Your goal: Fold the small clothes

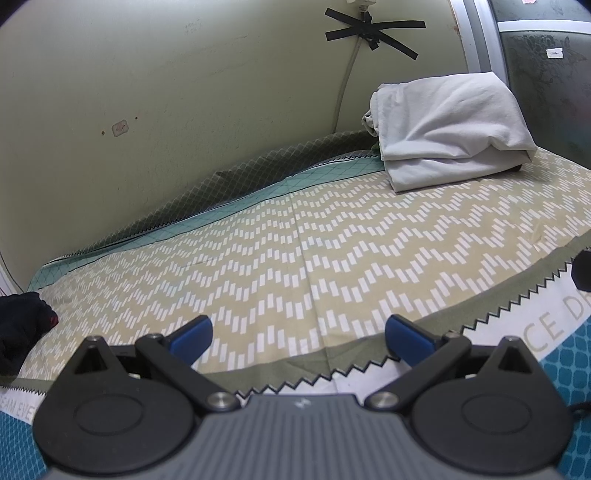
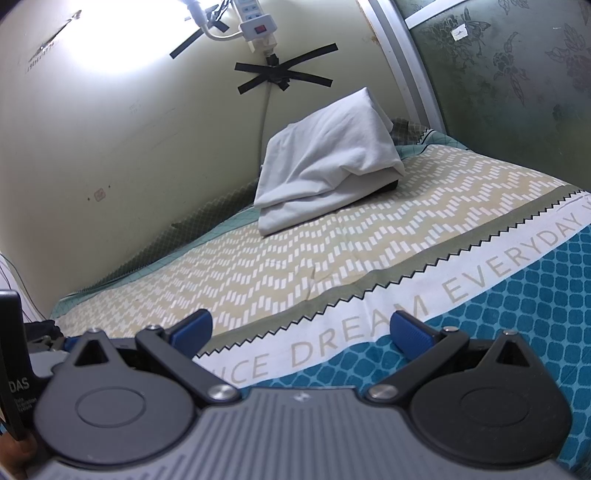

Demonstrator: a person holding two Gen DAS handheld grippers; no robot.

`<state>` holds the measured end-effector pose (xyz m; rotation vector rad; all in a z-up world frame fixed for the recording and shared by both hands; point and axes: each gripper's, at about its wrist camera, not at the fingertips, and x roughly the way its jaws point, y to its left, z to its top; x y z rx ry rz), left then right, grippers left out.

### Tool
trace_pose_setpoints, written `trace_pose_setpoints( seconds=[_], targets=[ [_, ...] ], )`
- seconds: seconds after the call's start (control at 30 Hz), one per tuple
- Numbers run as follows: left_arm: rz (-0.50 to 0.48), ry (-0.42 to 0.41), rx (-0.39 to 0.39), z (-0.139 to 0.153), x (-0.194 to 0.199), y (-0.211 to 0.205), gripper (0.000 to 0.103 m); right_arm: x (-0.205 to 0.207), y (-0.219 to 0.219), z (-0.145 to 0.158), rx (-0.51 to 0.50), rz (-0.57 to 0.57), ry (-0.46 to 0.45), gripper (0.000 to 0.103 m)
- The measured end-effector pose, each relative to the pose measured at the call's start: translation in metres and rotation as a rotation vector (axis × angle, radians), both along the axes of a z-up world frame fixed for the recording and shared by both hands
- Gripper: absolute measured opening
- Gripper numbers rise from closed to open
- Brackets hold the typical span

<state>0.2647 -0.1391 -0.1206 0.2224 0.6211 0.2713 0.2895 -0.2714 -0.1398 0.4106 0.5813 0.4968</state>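
A folded white garment (image 1: 448,129) lies at the far right corner of the bed against the wall, also seen as a white folded garment (image 2: 325,166) in the right wrist view. A dark garment (image 1: 22,328) with a red spot sits at the bed's left edge. My left gripper (image 1: 297,334) hovers open over the patterned bedsheet (image 1: 295,251), nothing between its blue fingers (image 1: 192,334). My right gripper (image 2: 301,330) is open too, above the sheet's white lettered band (image 2: 369,332), empty. Both are well short of the white garment.
A pale wall (image 1: 166,92) runs along the bed's far side, with a cable taped in a black cross (image 1: 373,31) and a power strip (image 2: 256,22). A metal-framed patterned glass panel (image 2: 517,74) stands at the right. The other gripper's body (image 2: 14,347) shows at the left edge.
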Motion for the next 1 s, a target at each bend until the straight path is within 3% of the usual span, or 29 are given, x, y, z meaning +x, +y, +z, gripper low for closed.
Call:
trace_pose_setpoints(
  seconds=[1.0],
  targets=[
    [-0.027, -0.007, 0.026, 0.0004, -0.0037, -0.0014, 0.103, -0.0001, -0.0008, -0.0001, 0.001, 0.003, -0.001, 0.097]
  ],
)
